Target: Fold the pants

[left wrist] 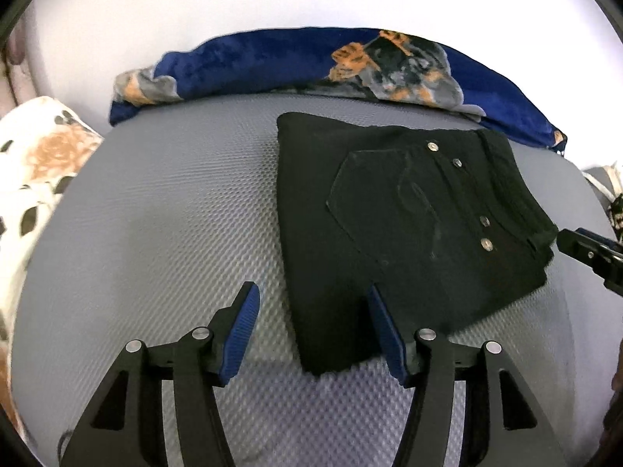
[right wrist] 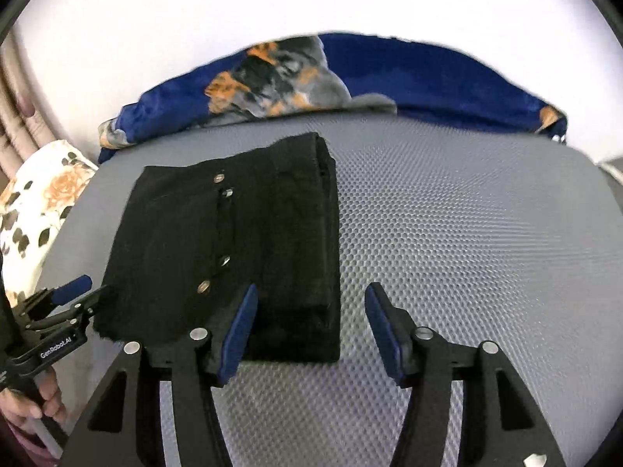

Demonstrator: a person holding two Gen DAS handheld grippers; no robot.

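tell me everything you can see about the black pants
The black pants lie folded into a compact, roughly square bundle on the grey textured mat. It looks like dark denim, back pocket up, with four metal rivets and the thick waistband along one edge. Neither open gripper grips it.

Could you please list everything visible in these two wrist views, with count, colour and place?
pants: one, black, folded into a compact rectangle on the grey surface, pocket and four metal studs facing up
grey surface: one, textured, under the pants
blanket: one, blue with orange and grey print, bunched along the far edge
floral cloth: one, white with orange flowers, at the left
left gripper: one, black with blue pads, open at the pants' near corner
right gripper: one, same colours, open at the pants' near edge
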